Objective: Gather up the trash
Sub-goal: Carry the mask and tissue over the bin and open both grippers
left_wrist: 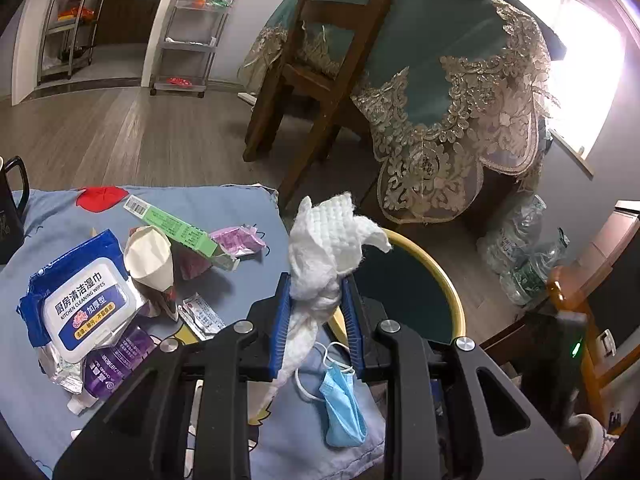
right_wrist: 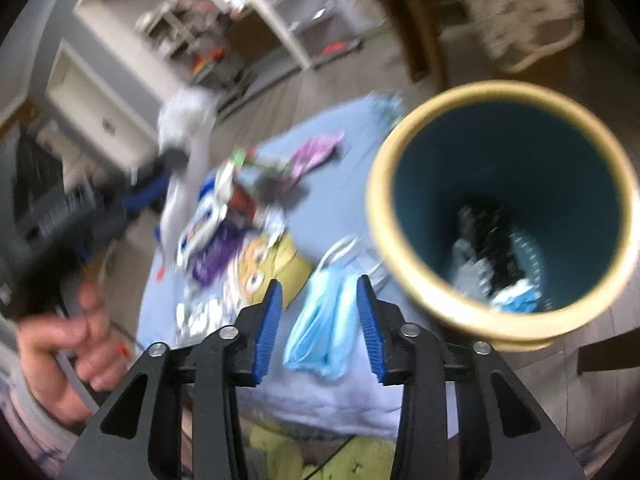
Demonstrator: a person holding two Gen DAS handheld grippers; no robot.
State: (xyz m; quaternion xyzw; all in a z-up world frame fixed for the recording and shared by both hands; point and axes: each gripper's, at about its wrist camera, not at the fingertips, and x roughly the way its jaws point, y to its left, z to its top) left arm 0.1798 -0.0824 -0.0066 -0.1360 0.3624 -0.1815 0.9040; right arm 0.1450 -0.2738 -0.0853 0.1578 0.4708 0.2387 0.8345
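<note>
Left tongs [left_wrist: 316, 308] pinching crumpled white tissue [left_wrist: 328, 248], lifted off the surface [left_wrist: 48, 216], just short of the yellow-rimmed bin [left_wrist: 436, 268] past the surface's right edge. Right tongs [right_wrist: 319, 312] spread, nothing gripped, poised over blue face mask [right_wrist: 320, 320] near that same edge, bin [right_wrist: 400, 240] just beside. More trash on the surface toward the left edge: wipes pack [left_wrist: 86, 304], paper cone [left_wrist: 150, 256], green box [left_wrist: 176, 228], purple wrapper [left_wrist: 238, 240], purple pouch [left_wrist: 116, 360].

Risks, judged: tissue tail hanging loose below the grip, could snag the bin rim or drop outside if released early. Right view blurred, so mask pickup could miss, or pinch the blue cloth cover instead. Mask loops could catch on the surface edge.
</note>
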